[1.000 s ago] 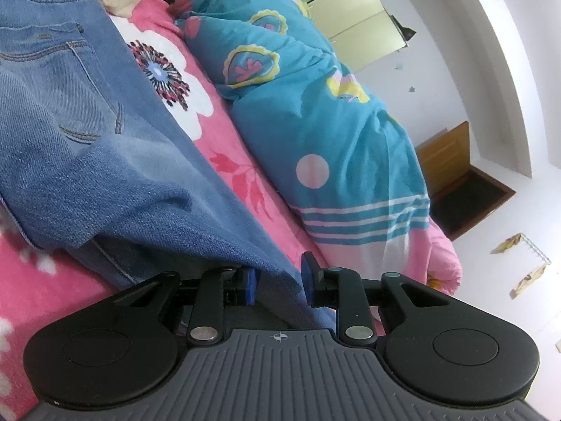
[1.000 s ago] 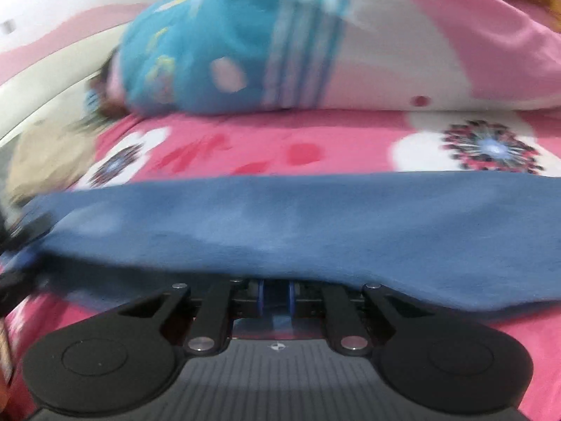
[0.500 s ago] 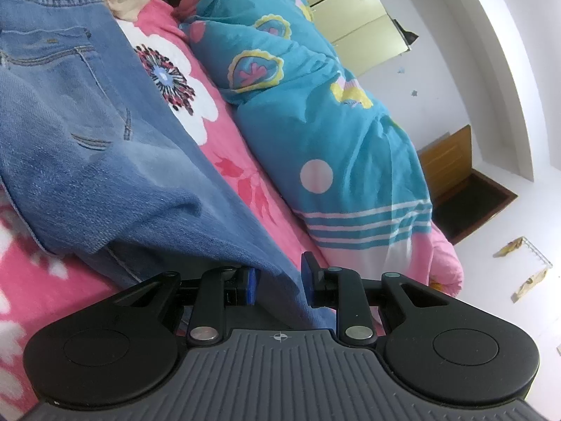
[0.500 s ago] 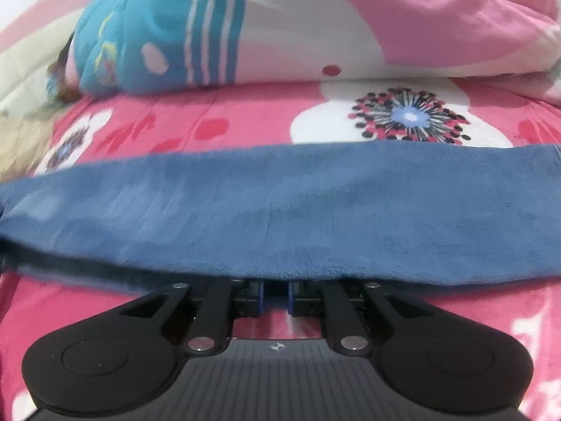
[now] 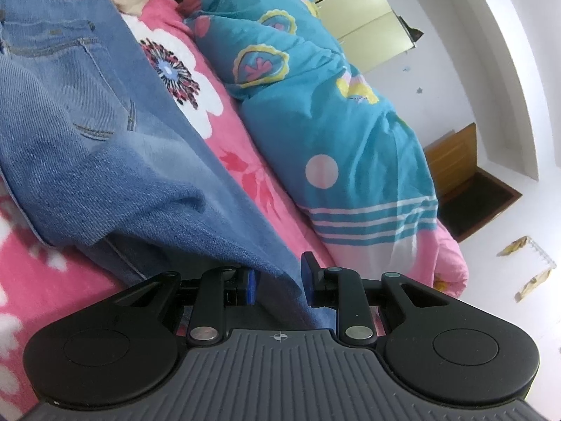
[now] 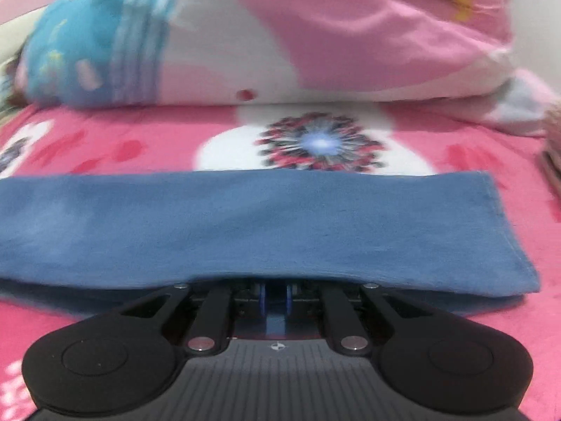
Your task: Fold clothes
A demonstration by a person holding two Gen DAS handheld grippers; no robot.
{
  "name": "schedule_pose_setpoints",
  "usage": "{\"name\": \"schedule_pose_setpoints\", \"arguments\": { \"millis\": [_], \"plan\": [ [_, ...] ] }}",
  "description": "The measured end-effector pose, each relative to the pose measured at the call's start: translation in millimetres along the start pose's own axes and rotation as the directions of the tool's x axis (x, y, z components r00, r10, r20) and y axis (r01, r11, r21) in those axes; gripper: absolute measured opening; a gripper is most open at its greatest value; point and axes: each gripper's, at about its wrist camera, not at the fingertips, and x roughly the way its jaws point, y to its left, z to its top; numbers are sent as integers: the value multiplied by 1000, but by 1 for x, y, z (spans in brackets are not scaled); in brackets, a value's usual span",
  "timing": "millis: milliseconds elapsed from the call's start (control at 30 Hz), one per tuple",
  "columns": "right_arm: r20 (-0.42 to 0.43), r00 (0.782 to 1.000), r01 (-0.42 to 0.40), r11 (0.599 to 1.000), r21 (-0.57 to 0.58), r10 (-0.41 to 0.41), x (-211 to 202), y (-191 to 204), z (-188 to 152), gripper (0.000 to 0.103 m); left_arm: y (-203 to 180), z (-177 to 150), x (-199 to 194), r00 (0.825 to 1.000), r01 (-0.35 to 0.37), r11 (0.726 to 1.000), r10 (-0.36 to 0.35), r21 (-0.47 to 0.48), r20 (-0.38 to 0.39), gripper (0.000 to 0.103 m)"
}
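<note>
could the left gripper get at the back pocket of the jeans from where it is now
Probably not as things stand. The left gripper is already shut on a fold of the jeans, so it would have to let go first. The back pocket itself lies uncovered further up the denim, nothing on top.
</note>
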Motion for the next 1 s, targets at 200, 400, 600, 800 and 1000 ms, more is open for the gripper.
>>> {"name": "schedule_pose_setpoints", "arguments": {
  "millis": [200, 400, 600, 800, 1000],
  "plan": [
    [-19, 1000, -23, 1000, -4, 23, -16, -17, -4, 8, 4, 0, 4, 1000, -17, 1000, 16, -20, -13, 24],
    [44, 998, 39, 999, -35, -37, -3, -39, -7, 7, 6, -2, 3, 999, -46, 999, 46, -4, -7, 24],
    [32, 978, 204, 977, 57, -206, -30, -92, -18, 9, 17, 0, 9, 996, -73, 996, 70, -55, -52, 24],
    [47, 966, 221, 911, 349, -253, -62, -162, -40, 10, 12, -5, 11, 992, -107, 994, 108, 12, -58, 26],
    [213, 967, 57, 937, 345, -137, -72, -146, -31, 10, -5, -17, -2, 982, -182, 975, 187, 131, -26, 40]
  ]
}}
